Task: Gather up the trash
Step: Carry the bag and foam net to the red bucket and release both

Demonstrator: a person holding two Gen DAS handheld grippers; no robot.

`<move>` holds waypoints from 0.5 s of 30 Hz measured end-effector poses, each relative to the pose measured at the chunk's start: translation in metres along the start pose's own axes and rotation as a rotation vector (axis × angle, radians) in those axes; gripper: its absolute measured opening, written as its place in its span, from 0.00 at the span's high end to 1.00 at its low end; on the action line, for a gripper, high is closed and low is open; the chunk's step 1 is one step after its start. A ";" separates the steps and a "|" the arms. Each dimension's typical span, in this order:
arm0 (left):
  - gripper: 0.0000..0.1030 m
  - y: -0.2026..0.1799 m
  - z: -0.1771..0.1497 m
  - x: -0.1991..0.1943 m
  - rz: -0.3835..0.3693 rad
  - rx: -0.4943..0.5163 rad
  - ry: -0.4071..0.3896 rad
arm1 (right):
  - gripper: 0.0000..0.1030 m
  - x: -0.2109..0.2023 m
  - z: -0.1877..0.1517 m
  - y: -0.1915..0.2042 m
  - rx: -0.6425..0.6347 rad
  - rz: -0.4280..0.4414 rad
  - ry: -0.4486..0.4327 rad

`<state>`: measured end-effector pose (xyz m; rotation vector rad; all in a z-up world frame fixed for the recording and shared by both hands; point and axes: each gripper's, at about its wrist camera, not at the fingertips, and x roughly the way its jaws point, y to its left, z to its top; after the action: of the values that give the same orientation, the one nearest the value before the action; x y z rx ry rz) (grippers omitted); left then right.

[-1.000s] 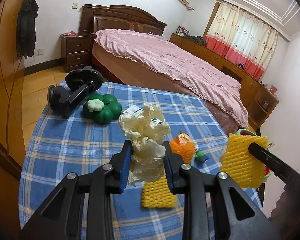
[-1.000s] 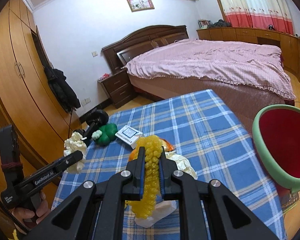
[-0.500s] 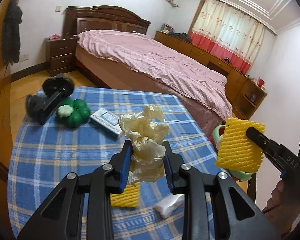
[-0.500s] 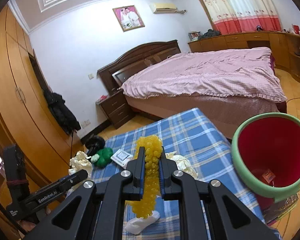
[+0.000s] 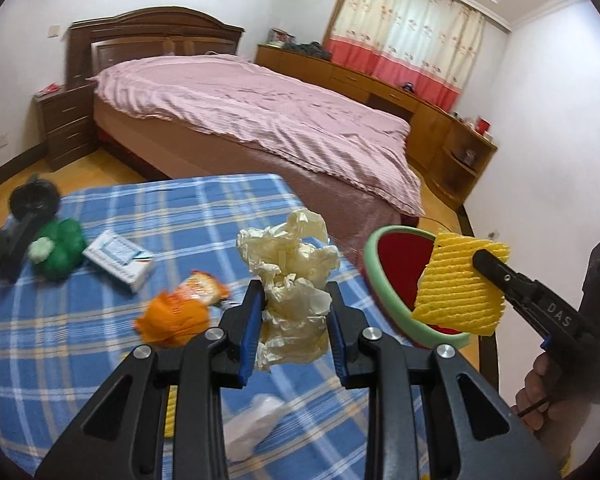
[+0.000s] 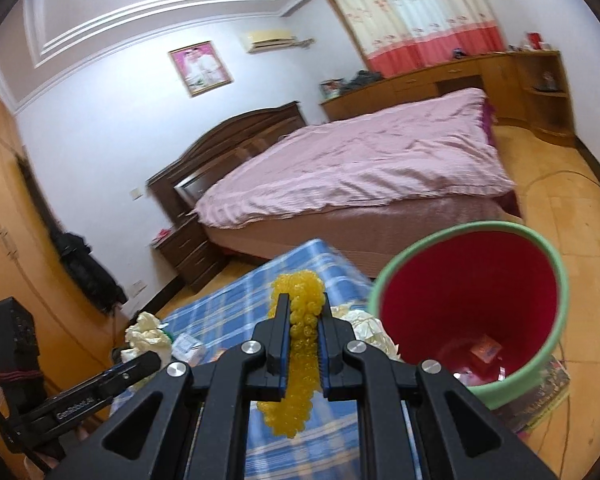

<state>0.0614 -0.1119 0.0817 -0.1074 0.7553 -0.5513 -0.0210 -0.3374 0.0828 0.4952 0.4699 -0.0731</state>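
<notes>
My left gripper (image 5: 294, 300) is shut on a crumpled cream paper wad (image 5: 292, 280) and holds it above the blue checked table (image 5: 100, 344). My right gripper (image 6: 302, 320) is shut on a yellow foam net (image 6: 296, 360); in the left wrist view the net (image 5: 456, 284) hangs at the rim of the green bin with a red inside (image 5: 388, 276). That bin (image 6: 480, 292) stands on the floor off the table's right edge, with a few scraps inside. The left gripper's paper wad also shows in the right wrist view (image 6: 146, 336).
On the table lie an orange wrapper (image 5: 180, 308), a white box (image 5: 118, 260), a green toy (image 5: 58, 248), a black holder (image 5: 20, 220), another yellow foam net (image 5: 171, 412), a white scrap (image 5: 252, 428) and another cream wad (image 6: 368, 330). A pink bed (image 5: 260, 120) stands beyond.
Both grippers have swung to the right with their loads. The bin has come closer and larger in both views; the foam net now hangs at its rim.
</notes>
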 end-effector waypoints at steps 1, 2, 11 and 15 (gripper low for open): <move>0.71 -0.006 0.001 0.005 -0.009 0.006 0.007 | 0.87 -0.001 0.000 -0.006 0.012 -0.011 0.001; 0.71 -0.012 0.001 0.012 -0.021 0.015 0.017 | 0.87 -0.001 0.001 -0.014 0.028 -0.026 0.002; 0.71 -0.067 0.000 0.064 -0.116 0.089 0.078 | 0.87 -0.008 0.005 -0.070 0.082 -0.183 -0.020; 0.71 -0.086 -0.002 0.089 -0.153 0.115 0.108 | 0.87 -0.006 0.004 -0.092 0.089 -0.259 -0.031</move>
<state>0.0752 -0.2302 0.0493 -0.0291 0.8235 -0.7489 -0.0408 -0.4208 0.0482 0.5172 0.5003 -0.3515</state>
